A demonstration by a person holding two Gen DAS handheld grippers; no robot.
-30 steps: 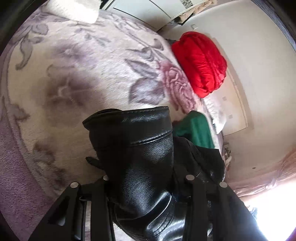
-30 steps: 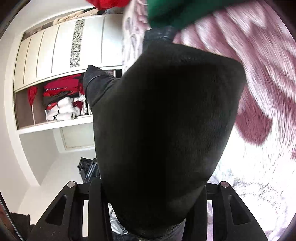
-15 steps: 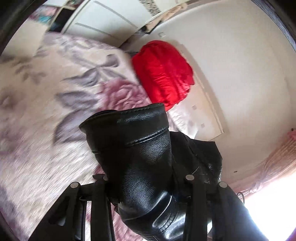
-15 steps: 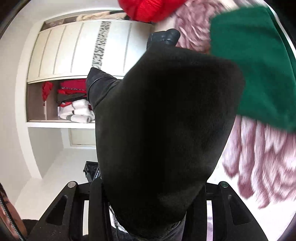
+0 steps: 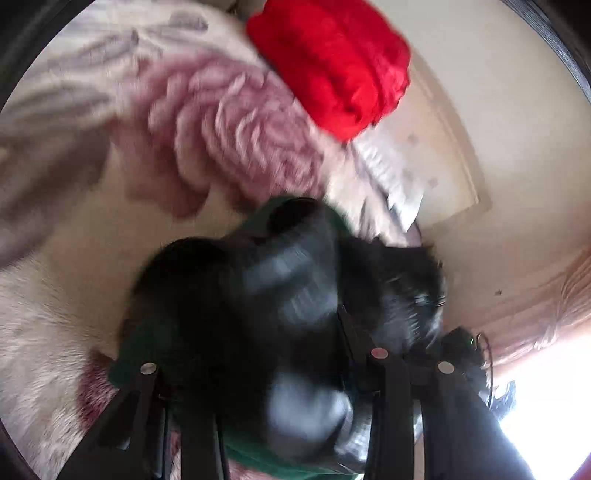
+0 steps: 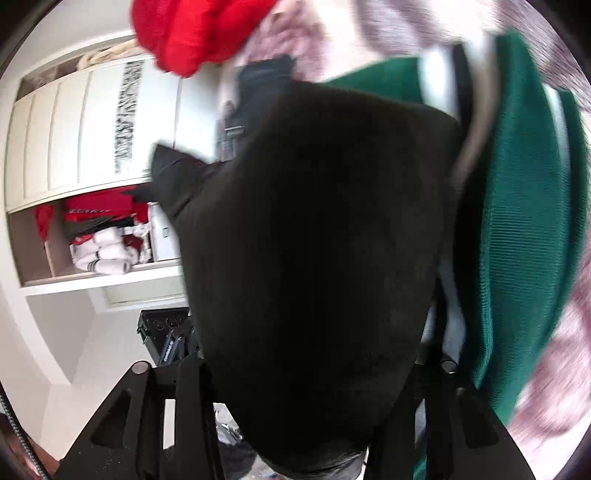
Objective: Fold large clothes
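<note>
My left gripper is shut on a folded black leather jacket, held low over a green garment on the bed. My right gripper is shut on the same black jacket, whose dark lining fills the view. The green garment with white stripes lies just to the right of it. The fingertips of both grippers are hidden by the jacket.
The bed has a plush floral blanket. A red bundle lies near the headboard; it also shows in the right wrist view. A white wardrobe with an open shelf of clothes stands at left.
Both grippers carried the jacket toward the head of the bed and down over the green garment. The red bundle and the green garment are now closer. The views are blurred by motion.
</note>
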